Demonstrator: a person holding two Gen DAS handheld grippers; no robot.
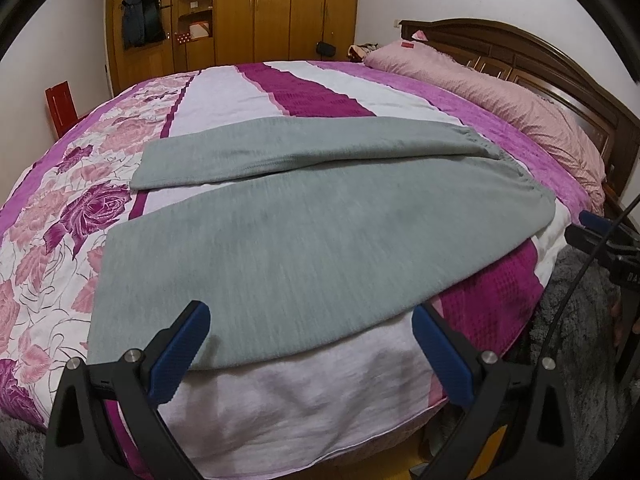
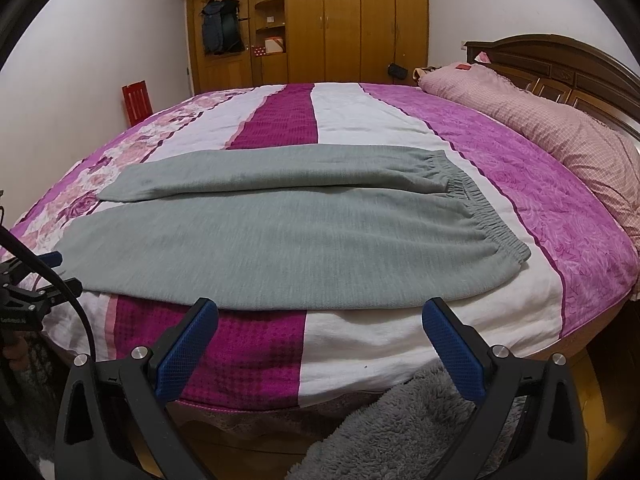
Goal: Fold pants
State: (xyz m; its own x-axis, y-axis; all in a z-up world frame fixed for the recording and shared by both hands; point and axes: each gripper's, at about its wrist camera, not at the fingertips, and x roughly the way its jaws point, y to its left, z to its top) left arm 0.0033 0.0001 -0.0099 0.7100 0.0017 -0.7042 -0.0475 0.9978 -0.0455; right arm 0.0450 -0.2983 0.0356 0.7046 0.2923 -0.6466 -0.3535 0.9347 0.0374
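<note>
Grey pants [image 1: 304,240] lie flat on the bed [image 1: 304,408], long axis crosswise, just ahead of both claws; left claw [image 1: 308,344] and right claw [image 2: 320,340] gape empty, right nearer the waistband [image 2: 492,220].

The pants [image 2: 280,236] lie flat across the near part of the bed [image 2: 400,332], waistband right, legs left; pillows [image 2: 560,136] far right, wardrobe [image 2: 340,20] behind.
</note>
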